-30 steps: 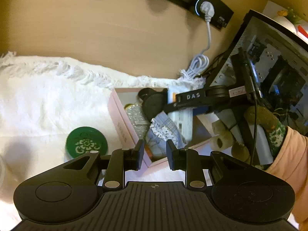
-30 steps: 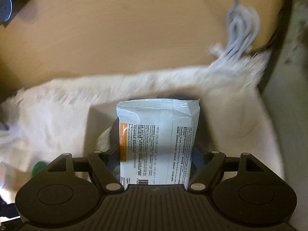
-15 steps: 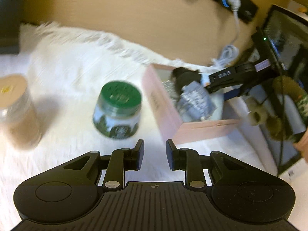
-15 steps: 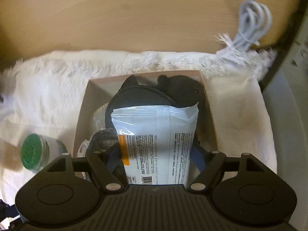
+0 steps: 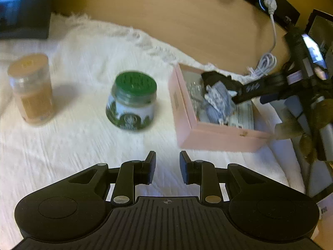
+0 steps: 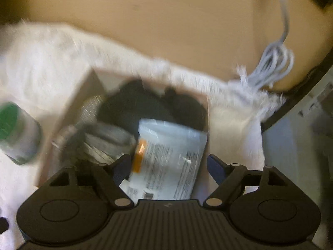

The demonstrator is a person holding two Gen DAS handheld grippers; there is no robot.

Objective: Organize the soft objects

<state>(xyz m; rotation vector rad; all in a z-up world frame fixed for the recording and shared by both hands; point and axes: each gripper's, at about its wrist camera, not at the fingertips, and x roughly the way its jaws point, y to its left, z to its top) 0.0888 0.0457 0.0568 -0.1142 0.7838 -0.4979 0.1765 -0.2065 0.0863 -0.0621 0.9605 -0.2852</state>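
Note:
A pink box (image 5: pixel 218 135) stands on the white fringed cloth (image 5: pixel 83 141) and holds a black soft item (image 5: pixel 214 77), a grey-blue fabric piece (image 5: pixel 218 102) and a crinkled clear wrapper. In the right wrist view a white printed packet (image 6: pixel 170 156) lies tilted in the box (image 6: pixel 91 87), in front of the black item (image 6: pixel 145 108). My right gripper (image 6: pixel 168 158) straddles the packet; its jaws are opening, and there is a gap at the right finger. My left gripper (image 5: pixel 167 156) hovers over bare cloth in front of the box, open a little, with nothing between its fingers.
A green-lidded jar (image 5: pixel 133 95) and a brown-filled clear jar (image 5: pixel 31 87) stand on the cloth left of the box. A coiled white cable (image 5: pixel 266 62) lies behind it, plugged into a black power strip (image 5: pixel 270 2). A dark screen (image 5: pixel 22 6) stands at the far left.
The left gripper swung left and back from the box, bringing both jars into view. The right gripper lowered the packet into the box, rolled, and its jaws spread off the packet.

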